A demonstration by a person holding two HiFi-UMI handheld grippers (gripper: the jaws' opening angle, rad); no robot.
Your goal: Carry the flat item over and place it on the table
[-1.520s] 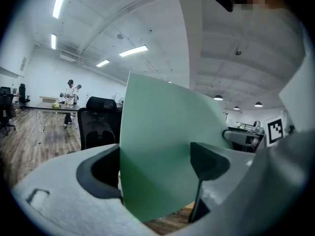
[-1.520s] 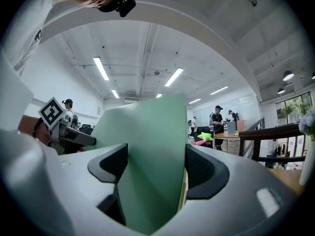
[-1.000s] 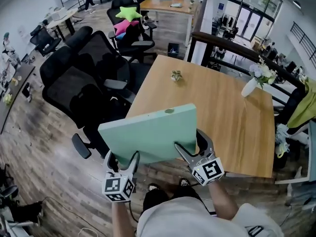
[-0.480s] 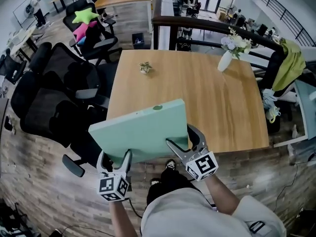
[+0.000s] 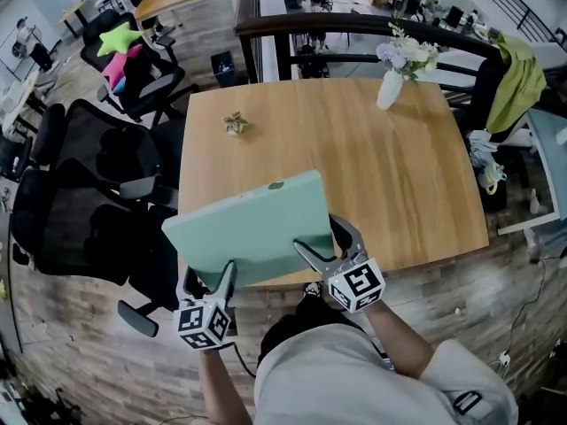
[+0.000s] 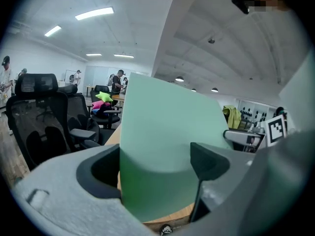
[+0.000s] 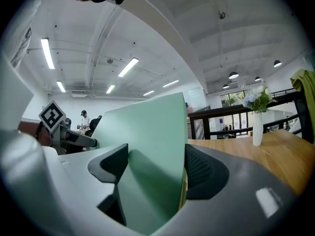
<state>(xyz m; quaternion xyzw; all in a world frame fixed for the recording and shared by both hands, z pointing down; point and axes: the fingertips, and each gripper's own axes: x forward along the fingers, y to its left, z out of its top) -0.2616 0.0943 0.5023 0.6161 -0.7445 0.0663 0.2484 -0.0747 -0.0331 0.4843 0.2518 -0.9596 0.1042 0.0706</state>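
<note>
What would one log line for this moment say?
left gripper: shut on green board | right gripper: shut on green board | state: tilted, over near edge of table | placed: no

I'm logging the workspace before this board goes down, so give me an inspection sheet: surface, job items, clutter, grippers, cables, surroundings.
Surface: wooden table, mostly bare.
Job's things: green flat board, held tilted over the table's near left edge, not yet laid down.
Clutter: small plant at the far left; white vase of flowers at the far edge.
Grippers: left gripper and right gripper each shut on the board's near edge.
Cables: one thin cable on the floor at the right.
Surroundings: black office chairs to the left; yellow-green garment on a chair at the right; dark railing behind the table.
</note>
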